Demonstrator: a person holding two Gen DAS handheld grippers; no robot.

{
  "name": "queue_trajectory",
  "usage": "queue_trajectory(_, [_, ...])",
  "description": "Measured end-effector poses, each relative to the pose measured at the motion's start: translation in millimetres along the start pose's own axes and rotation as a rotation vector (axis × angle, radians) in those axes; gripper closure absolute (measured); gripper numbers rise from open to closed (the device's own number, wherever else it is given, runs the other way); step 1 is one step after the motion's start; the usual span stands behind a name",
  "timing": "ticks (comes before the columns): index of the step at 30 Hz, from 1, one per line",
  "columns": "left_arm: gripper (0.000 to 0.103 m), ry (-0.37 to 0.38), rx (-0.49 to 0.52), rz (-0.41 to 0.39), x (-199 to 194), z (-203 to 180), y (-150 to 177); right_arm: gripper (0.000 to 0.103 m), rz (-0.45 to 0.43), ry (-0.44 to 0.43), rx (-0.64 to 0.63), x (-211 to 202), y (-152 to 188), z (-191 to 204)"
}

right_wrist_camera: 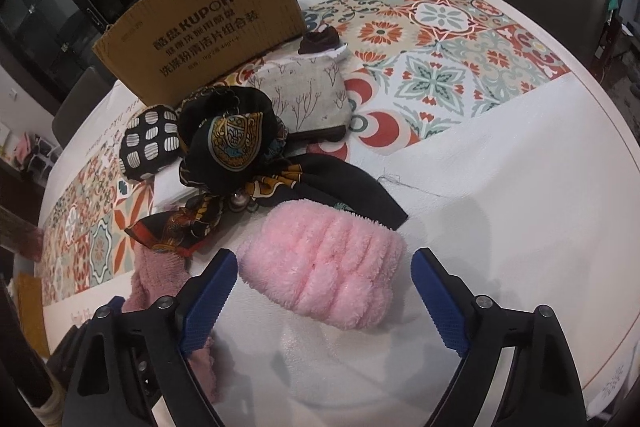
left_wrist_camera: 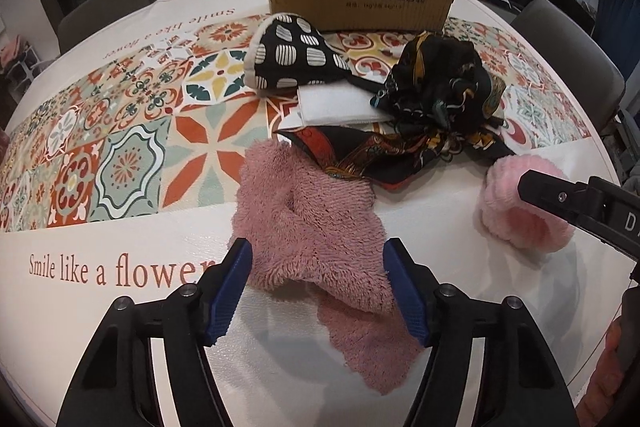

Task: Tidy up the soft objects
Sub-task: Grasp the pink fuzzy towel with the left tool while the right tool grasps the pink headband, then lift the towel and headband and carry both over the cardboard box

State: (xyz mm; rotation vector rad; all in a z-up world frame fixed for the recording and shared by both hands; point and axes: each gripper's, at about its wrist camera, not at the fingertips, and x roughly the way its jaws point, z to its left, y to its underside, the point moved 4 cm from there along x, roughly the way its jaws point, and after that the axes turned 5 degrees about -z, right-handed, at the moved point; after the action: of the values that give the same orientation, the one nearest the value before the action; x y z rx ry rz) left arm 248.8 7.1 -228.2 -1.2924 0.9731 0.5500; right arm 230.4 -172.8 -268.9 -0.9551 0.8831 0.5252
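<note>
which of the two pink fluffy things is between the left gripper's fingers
The dusty-pink towel, flat and shaggy, lies between the left gripper; the paler rolled pink cloth sits before the right gripper.

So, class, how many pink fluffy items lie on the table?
2: a dusty-pink towel between the left hand-held gripper's fingers, and a light-pink roll before the right hand-held gripper.

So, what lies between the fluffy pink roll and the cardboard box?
In the right wrist view, the crumpled black scarf and a beige pouch lie between the pink roll and the box.
</note>
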Motion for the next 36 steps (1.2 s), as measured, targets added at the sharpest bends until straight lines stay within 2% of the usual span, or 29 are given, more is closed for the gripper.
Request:
queue_trajectory(5, [0.049,0.013,-0.002,0.023,9.5,0.8,3.1,0.021,0.021,-0.007,-0.002,7.8,2.8,1.7])
queue_trajectory(9, [0.058,0.022,-0.008,0.038,13.0,-0.5,5.8,0.032,0.039,-0.014,-0.029,10.8,2.2,4.1])
queue_trajectory(14, [0.075,0.020,-0.043,0.041,12.8,-3.5,6.2,0.047,0.066,-0.043,-0.081,13.4,1.2,4.4])
queue_trajectory(17, [0.080,0.010,-0.069,0.039,10.9,-5.2,8.1,0.057,0.083,-0.060,-0.137,13.8,0.7,5.2])
queue_trajectory(21, [0.084,0.002,-0.112,0.034,6.3,-9.7,10.5,0.068,0.108,-0.094,-0.194,11.5,-2.3,6.1])
queue_trajectory(24, [0.084,-0.002,-0.141,0.029,1.1,-14.6,11.8,0.072,0.117,-0.123,-0.242,7.0,-5.6,8.3])
queue_trajectory(29, [0.084,-0.017,-0.173,-0.006,-17.9,-22.5,8.0,0.074,0.127,-0.177,-0.291,-7.1,-9.7,9.2])
queue_trajectory(36, [0.084,-0.041,-0.181,-0.093,-52.7,-33.3,-8.6,0.074,0.088,-0.233,-0.348,-37.4,-19.2,11.8])
